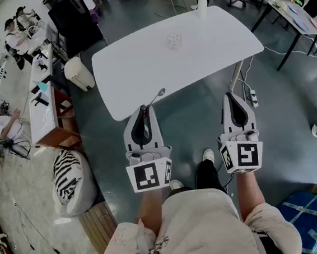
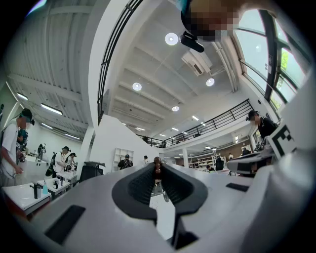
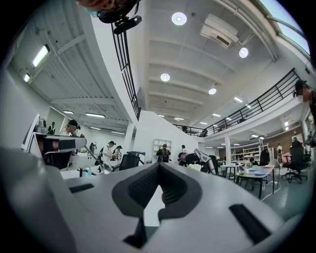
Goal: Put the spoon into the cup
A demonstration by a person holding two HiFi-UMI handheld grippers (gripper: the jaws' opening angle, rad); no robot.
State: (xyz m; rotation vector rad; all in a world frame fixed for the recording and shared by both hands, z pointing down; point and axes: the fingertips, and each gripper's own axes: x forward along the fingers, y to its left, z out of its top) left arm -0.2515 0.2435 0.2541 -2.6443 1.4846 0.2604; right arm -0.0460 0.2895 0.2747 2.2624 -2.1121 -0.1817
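Metal spoon was clamped in the left hand-held gripper, the right hand-held gripper closed empty; carriage over the cup was judged due.

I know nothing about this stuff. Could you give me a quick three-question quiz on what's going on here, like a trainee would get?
1. True or false: the spoon already stands in the cup.
2. Which tongs grip the spoon? A) the left tongs B) the right tongs C) neither
3. Fill in: the cup stands on the white ___.
Key: 1 false; the spoon is held near the table's front edge, well short of the cup. 2 A; the right tongs are shut on nothing. 3 table.
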